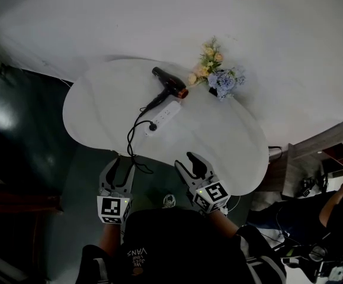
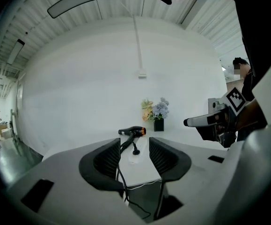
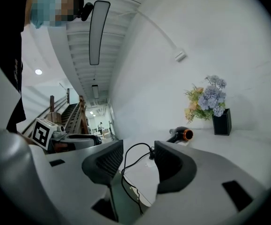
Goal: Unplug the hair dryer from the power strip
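A black hair dryer with an orange ring lies on the far side of a white rounded table, beside a vase of flowers – its plug sits in the near end of a white power strip, and the black cord loops off the table's near edge. The left gripper and right gripper hover at that near edge, well short of the strip, both with jaws spread apart and gripping nothing – only cord and tabletop show through the gaps
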Available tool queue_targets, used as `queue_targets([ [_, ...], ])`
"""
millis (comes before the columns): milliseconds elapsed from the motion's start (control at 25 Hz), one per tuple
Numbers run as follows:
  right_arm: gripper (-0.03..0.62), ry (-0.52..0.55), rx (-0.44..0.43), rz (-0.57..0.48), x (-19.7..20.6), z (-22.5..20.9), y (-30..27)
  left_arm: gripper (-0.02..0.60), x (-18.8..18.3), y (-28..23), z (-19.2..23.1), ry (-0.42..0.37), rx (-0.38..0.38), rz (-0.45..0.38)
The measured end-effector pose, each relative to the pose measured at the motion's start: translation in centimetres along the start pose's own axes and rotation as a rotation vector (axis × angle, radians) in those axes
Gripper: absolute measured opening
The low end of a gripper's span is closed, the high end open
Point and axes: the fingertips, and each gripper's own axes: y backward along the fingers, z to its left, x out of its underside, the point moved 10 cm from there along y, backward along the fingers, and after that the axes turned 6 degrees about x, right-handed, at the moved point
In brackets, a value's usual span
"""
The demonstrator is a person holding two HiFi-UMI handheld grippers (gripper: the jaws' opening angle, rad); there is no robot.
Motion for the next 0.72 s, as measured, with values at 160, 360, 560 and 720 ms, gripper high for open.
queue_targets([
  [160,0.19,-0.004,-0.025,0.029,0.4,-0.5,-1.5,0.207,1.0,-1.5,-0.2,-0.017,0.029,0.033],
  [360,0.19,0.008,-0.026,0.052,0.9,-1.0,-3.9,0.228,2.4,-4.1,-0.1,-0.019,0.105,0.083],
  [560,0.19,0.035,-0.013,0.053,1.2,-1.7,-6.6,0.231,3.4,-7.2,0.7,-0.025,0.179,0.115],
  [720,0.19,0.034,-0.011,0.073,1.5,-2.4,-8.7,0.236,3.5,-9.6,1.4,-0.032,0.224,0.133],
])
